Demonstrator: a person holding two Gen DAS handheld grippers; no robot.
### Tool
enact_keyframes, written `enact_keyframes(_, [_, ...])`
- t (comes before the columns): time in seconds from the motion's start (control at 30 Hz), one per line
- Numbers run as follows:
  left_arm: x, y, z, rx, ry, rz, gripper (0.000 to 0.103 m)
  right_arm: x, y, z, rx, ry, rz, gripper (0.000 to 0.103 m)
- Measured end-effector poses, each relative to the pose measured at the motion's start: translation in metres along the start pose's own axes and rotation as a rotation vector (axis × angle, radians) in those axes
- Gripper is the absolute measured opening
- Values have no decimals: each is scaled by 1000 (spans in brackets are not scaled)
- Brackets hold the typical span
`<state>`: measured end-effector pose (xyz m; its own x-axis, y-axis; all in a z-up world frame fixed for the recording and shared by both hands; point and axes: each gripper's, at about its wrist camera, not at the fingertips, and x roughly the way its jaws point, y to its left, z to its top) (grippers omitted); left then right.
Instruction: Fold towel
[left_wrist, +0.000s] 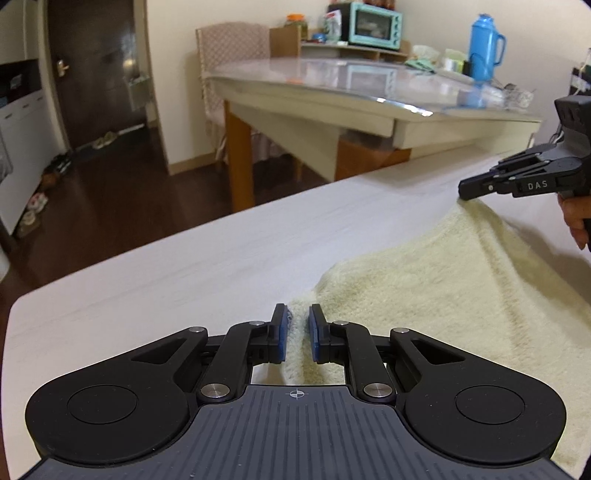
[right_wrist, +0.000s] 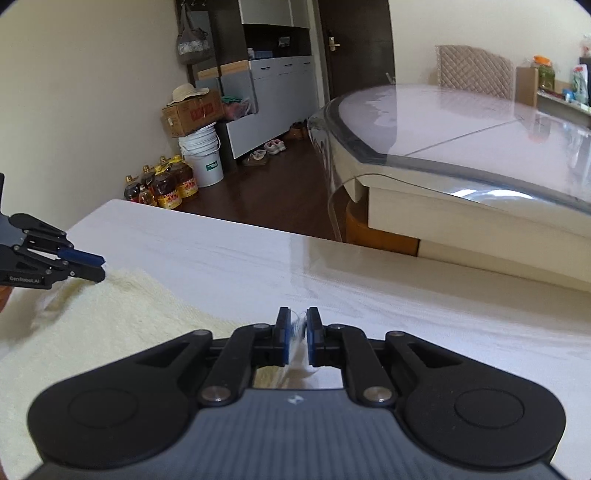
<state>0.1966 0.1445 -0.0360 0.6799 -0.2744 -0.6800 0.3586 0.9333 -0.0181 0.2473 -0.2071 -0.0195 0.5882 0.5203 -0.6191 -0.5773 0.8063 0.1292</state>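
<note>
Towel (left_wrist: 443, 288): pale yellow, lower right of left wrist view, draped on white worktop (left_wrist: 184, 266). Left tongs (left_wrist: 297, 332): bottom centre, clamped on towel corner. Right tongs (right_wrist: 298, 334): bottom centre of right wrist view, nearly together, apparently pinching towel edge, blurred. Glass-topped dining table (left_wrist: 332, 88) in upper half of frame.

A glass-topped dining table (left_wrist: 332, 79) stands beyond the white table (left_wrist: 184, 258). On it sit a blue flask (left_wrist: 484, 46) and, behind, a teal toaster oven (left_wrist: 375, 26). Bottles, seemingly cooking oil (right_wrist: 166, 186), stand on the floor to its left.
</note>
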Motion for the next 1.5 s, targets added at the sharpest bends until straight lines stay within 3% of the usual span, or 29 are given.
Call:
enact_keyframes(0.07, [-6,8,-2,-41,-27,7,42,-5,2,0,8,-28,2,26])
enact_keyframes(0.17, [-7,19,-2,-70,-36,31,42,-15,5,-3,17,-60,6,29])
enact_keyframes(0.3, [6,14,-1,-11,-3,72,42,-27,12,-12,28,-74,31,39])
enact_keyframes(0.37, [7,13,-2,5,0,103,49,-35,17,-18,38,-76,55,40])
enact_keyframes(0.47, [6,12,-5,16,-7,155,49,-54,28,-29,33,-89,82,43])
enact_keyframes(0.6, [-18,16,-12,-4,-33,191,48,-92,51,-50,-30,-101,149,46])
enact_keyframes(0.7, [-44,12,-21,24,-40,171,54,-117,73,-70,-152,-87,185,47])
enact_keyframes(0.8, [-72,2,-34,62,-39,84,60,-136,100,-95,-325,-48,179,49])
enact_keyframes(0.87, [-89,-10,-45,110,-51,23,76,-141,111,-106,-393,-23,174,51])
enact_keyframes(0.9, [-98,-17,-50,136,-56,-4,77,-144,118,-114,-434,-4,174,51])
enact_keyframes(1.2, [-134,-66,-91,336,-23,-190,79,-125,162,-148,-792,104,100,51])
enact_keyframes(1.4, [-142,-89,-111,465,-25,-217,80,-111,167,-157,-871,143,67,49])
enact_keyframes(1.5, [-144,-98,-120,524,-7,-228,80,-111,170,-160,-879,151,51,35])
